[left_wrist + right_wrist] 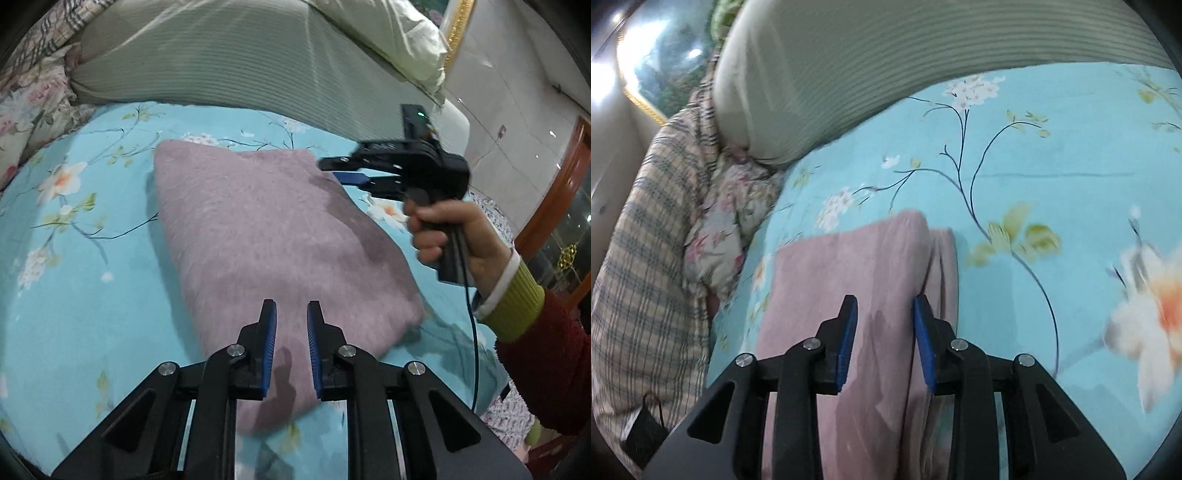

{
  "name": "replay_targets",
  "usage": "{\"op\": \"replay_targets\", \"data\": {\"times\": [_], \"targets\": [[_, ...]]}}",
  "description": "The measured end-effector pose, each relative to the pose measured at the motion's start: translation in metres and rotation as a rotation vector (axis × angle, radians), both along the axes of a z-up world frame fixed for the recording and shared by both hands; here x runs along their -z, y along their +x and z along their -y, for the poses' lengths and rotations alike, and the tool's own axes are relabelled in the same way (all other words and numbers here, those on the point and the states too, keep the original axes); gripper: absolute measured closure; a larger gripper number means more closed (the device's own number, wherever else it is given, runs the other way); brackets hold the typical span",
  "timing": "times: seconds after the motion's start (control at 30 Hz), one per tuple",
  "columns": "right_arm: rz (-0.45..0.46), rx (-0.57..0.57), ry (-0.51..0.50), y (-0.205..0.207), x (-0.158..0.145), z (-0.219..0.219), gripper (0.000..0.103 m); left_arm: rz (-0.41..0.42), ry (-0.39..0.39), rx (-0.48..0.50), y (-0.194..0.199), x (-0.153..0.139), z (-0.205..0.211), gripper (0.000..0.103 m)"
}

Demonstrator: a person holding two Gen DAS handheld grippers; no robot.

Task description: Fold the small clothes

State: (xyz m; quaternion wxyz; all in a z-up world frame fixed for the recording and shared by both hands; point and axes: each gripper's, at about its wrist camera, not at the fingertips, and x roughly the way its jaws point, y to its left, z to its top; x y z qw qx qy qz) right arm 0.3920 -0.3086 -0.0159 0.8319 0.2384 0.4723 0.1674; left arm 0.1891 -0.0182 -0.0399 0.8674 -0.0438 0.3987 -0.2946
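Note:
A folded, fuzzy mauve garment (258, 229) lies flat on the light blue flowered bedsheet (74, 258). My left gripper (291, 306) hovers over the garment's near end, its blue pads a small way apart with nothing between them. My right gripper (332, 170), held by a hand (443, 229), hangs over the garment's far right edge. In the right wrist view the right gripper (884, 301) stands open just above the garment (849, 258), whose stacked layers show along its right side. Neither gripper holds cloth.
A ribbed pale green quilt (240, 62) is rolled along the far side of the bed. Plaid bedding (646, 258) and a flowered cloth (716, 236) are bunched beside it. A black cable (474, 332) hangs from the right gripper. Bare sheet (1052, 155) stretches beyond the garment.

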Motion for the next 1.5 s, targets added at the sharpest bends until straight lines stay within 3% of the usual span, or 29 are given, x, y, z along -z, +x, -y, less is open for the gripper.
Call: {"op": "replay_targets", "data": {"times": [0.03, 0.17, 0.33, 0.37, 0.4, 0.53, 0.6, 0.7, 0.77, 0.8, 0.87, 0.93, 1.23, 1.5], "targets": [[0.018, -0.003, -0.005, 0.001, -0.004, -0.001, 0.097, -0.007, -0.008, 0.001, 0.005, 0.001, 0.000, 0.086], [0.127, 0.036, -0.034, -0.016, -0.022, 0.003, 0.096, -0.047, 0.008, -0.014, 0.025, 0.018, 0.000, 0.087], [-0.014, 0.092, -0.111, -0.011, 0.027, 0.012, 0.094, -0.109, 0.039, -0.030, 0.032, 0.048, 0.005, 0.092], [-0.015, 0.103, -0.107, -0.014, 0.027, 0.014, 0.086, -0.112, 0.035, -0.032, 0.032, 0.050, 0.006, 0.092], [-0.006, 0.130, -0.109, -0.019, 0.019, 0.017, 0.078, -0.114, 0.036, -0.031, 0.032, 0.048, 0.006, 0.092], [0.130, 0.170, -0.123, -0.048, -0.034, 0.015, 0.078, -0.090, 0.024, -0.021, 0.029, 0.023, -0.002, 0.091], [0.156, 0.101, -0.071, -0.056, -0.047, 0.001, 0.078, -0.054, -0.003, -0.046, 0.035, 0.006, -0.010, 0.089], [0.097, -0.006, -0.060, -0.056, -0.032, -0.030, 0.078, -0.050, -0.037, -0.108, 0.067, -0.003, -0.014, 0.086], [0.043, -0.017, -0.123, -0.052, -0.010, -0.041, 0.078, -0.054, -0.033, -0.143, 0.093, 0.001, -0.009, 0.087], [0.012, 0.000, -0.152, -0.050, 0.003, -0.040, 0.085, -0.066, -0.024, -0.150, 0.105, 0.004, -0.006, 0.087], [0.018, 0.025, -0.149, -0.049, 0.018, -0.029, 0.088, -0.117, 0.035, -0.180, 0.129, 0.021, 0.001, 0.085], [0.005, 0.048, -0.139, -0.047, 0.021, -0.020, 0.103, -0.166, 0.030, -0.163, 0.140, 0.040, 0.000, 0.085], [0.022, 0.034, -0.190, -0.066, 0.000, -0.028, 0.099, -0.112, 0.090, -0.157, 0.128, 0.033, 0.003, 0.085], [0.068, -0.019, -0.131, -0.152, -0.033, -0.036, 0.099, -0.033, 0.034, -0.107, 0.047, 0.008, -0.017, 0.087]]}}
